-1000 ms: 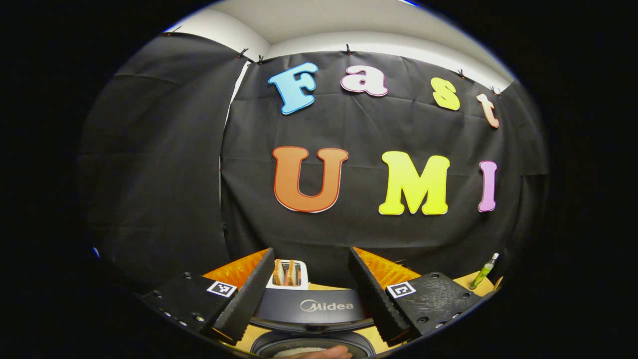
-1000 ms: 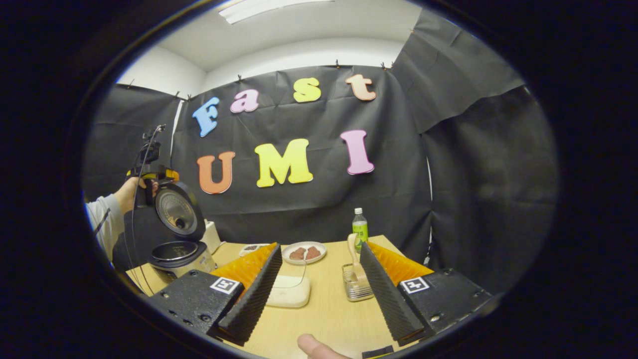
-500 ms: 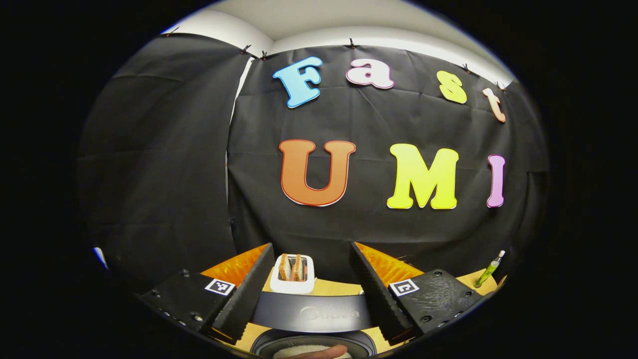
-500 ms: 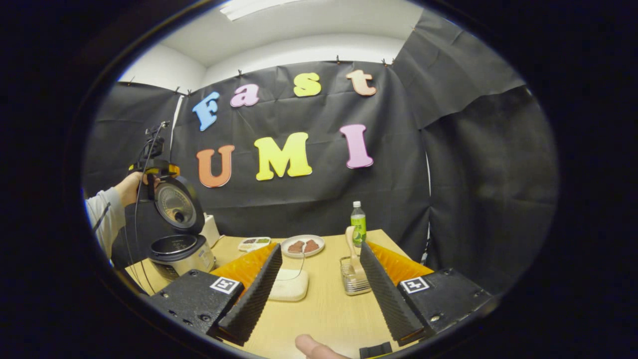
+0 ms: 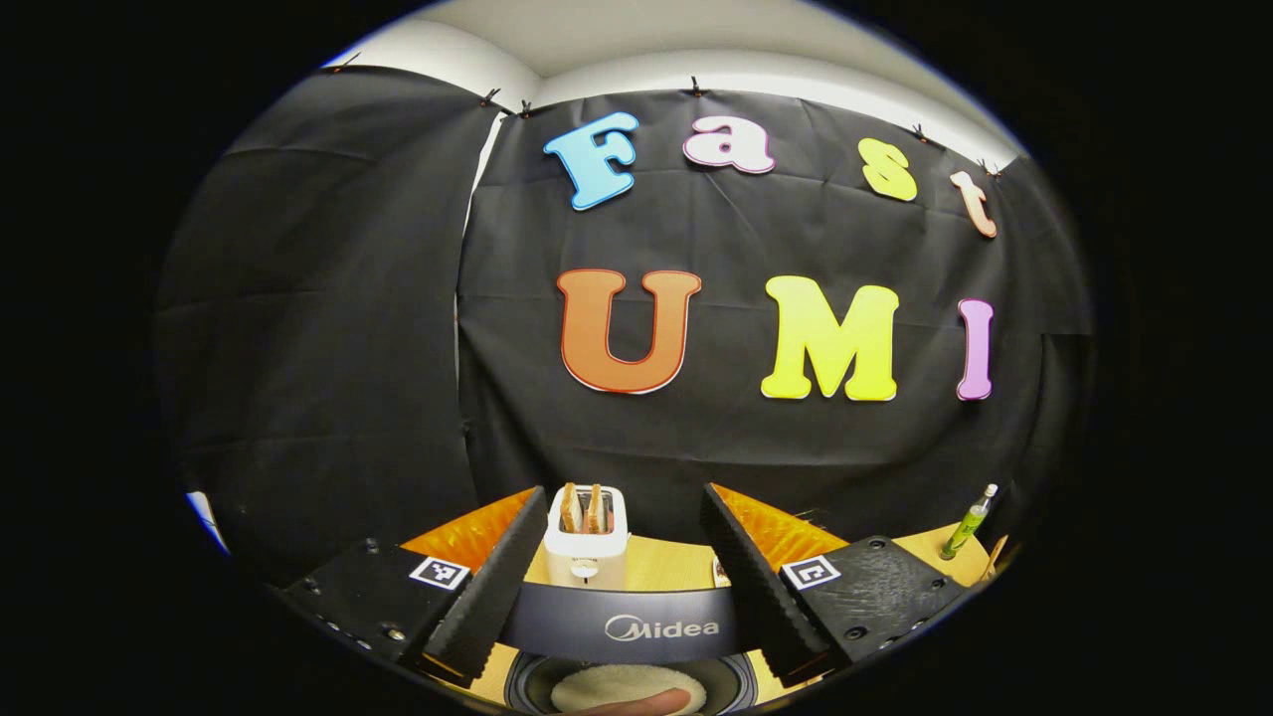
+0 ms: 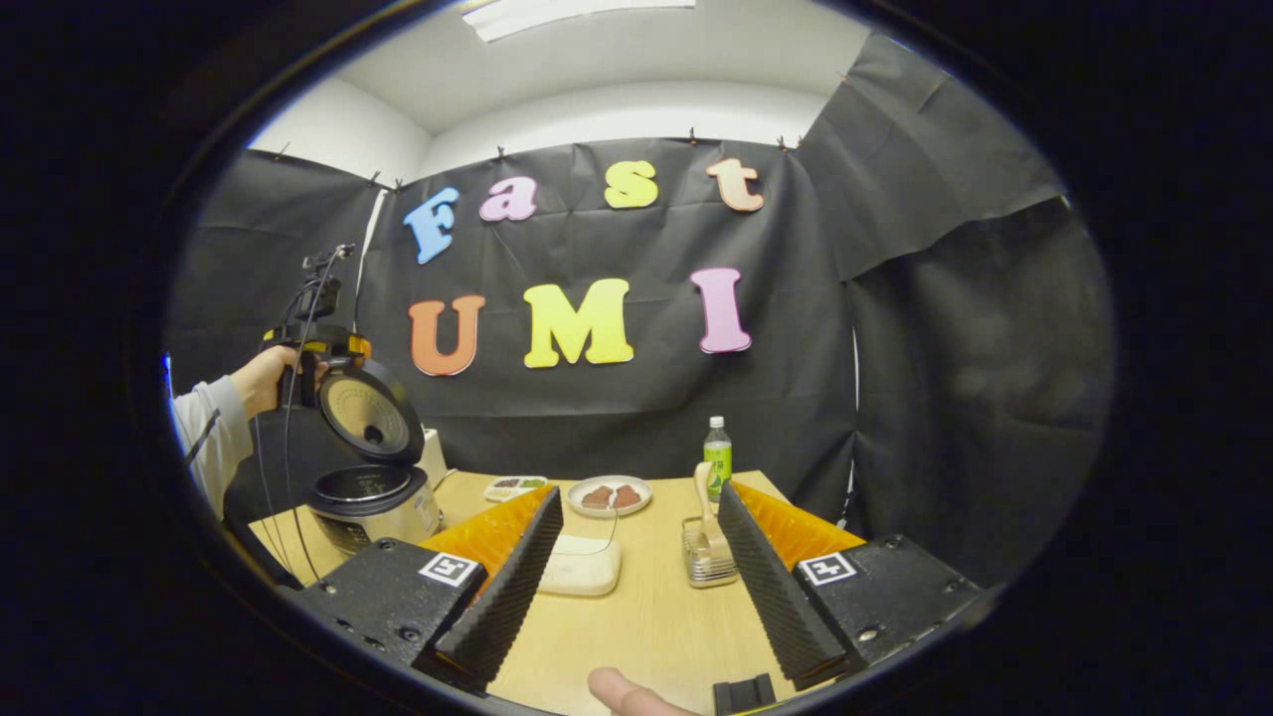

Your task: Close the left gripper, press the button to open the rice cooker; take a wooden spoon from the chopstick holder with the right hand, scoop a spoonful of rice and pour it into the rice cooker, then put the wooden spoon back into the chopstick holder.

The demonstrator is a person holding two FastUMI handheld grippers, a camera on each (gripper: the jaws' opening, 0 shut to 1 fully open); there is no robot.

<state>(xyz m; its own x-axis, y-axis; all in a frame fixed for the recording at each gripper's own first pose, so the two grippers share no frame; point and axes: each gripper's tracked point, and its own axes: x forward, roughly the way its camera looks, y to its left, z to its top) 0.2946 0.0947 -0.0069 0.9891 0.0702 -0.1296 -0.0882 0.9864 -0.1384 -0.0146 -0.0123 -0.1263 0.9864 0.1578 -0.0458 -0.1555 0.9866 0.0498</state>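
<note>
We hold the left tongs (image 5: 617, 577) spread wide, gripping nothing, right above the rice cooker (image 5: 622, 626); its lid stands up and white rice (image 5: 627, 686) shows in the pot at 6 o'clock in the left gripper view. A toaster (image 5: 585, 532) with two slices of bread sits just behind the lid, between our fingers, and a green bottle (image 5: 970, 522) stands at 4 o'clock. In the right gripper view our right tongs (image 6: 641, 577) are also released, hovering over the counter (image 6: 646, 626). The wooden spoon (image 6: 708, 502) stands upright in the chopstick holder (image 6: 704, 562) at 1 o'clock, just beside the right finger. A white dish (image 6: 582, 565) lies near the left finger, a plate (image 6: 609, 494) sits farther back, and at 9 o'clock a hand (image 6: 261, 378) holds the other tool above the open rice cooker (image 6: 373, 492).
</note>
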